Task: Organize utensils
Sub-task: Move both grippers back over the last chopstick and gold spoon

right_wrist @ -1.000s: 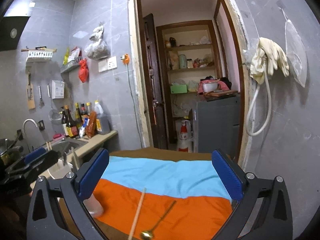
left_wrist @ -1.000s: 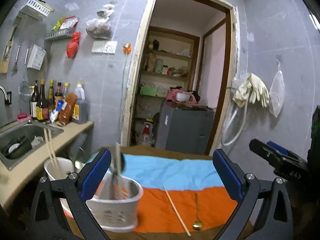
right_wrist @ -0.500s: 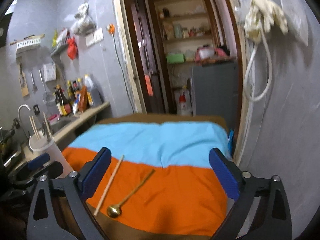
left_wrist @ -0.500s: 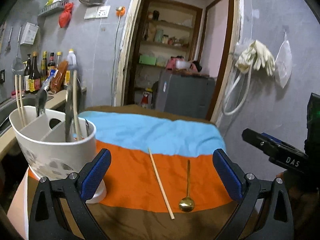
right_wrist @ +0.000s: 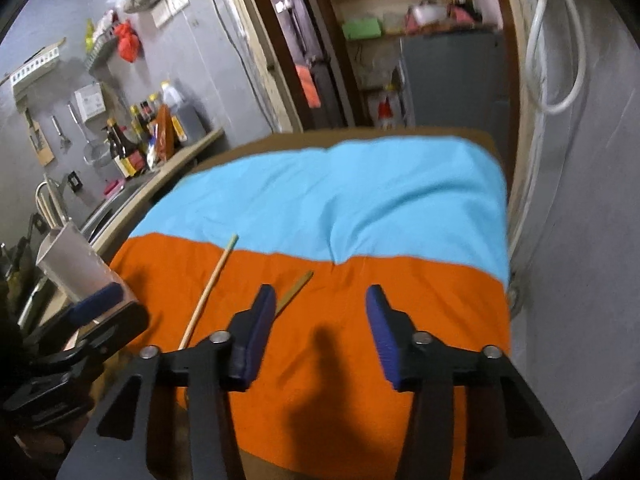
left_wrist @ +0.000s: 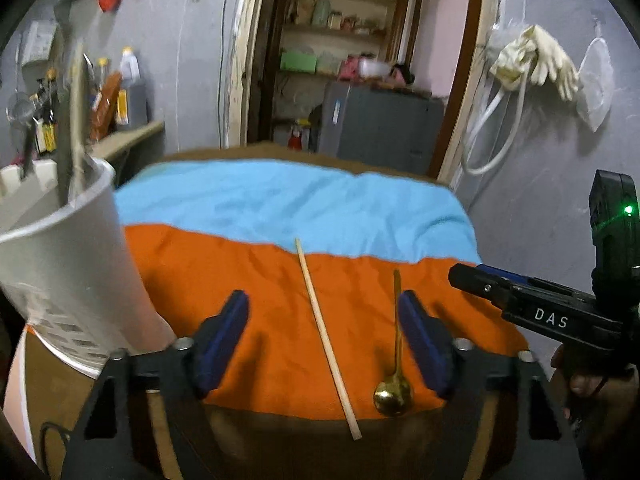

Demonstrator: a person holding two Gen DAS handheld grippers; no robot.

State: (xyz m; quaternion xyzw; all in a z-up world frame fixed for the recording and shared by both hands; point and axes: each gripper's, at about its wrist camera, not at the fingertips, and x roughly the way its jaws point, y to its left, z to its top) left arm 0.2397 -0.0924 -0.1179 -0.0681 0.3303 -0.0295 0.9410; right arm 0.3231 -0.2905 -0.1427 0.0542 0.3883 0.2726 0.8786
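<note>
Dropping toward the orange-and-blue striped cloth (left_wrist: 256, 216), both grippers have been brought much lower than a second ago, when mostly wall and doorway were framed; now the cloth fills both views. That is read as the approach to a pick-up being nearly finished.

The tall white perforated plastic utensil holder (left_wrist: 68, 264) is seen looming larger at the cloth's left edge, with utensils already stood in it, so part of the sorting is judged done.

The left gripper (left_wrist: 324, 340) has just been closing: its blue pads are held partly spread, with nothing pinched. The pale wooden chopstick (left_wrist: 326, 340) is framed between them but is not touched.

The right gripper (right_wrist: 320, 332) has likewise just been closing, its pads kept apart over bare orange cloth, with nothing between them.

The chopstick is laid flat on the orange band, its long axis running from the cloth's near brown edge up to the blue stripe, leaning slightly toward the holder at the far end. The small gold metal spoon (left_wrist: 394, 364) is laid just beside it, on the side away from the holder, nearly parallel, bowl toward the near edge and handle pointed at the blue stripe.
</note>
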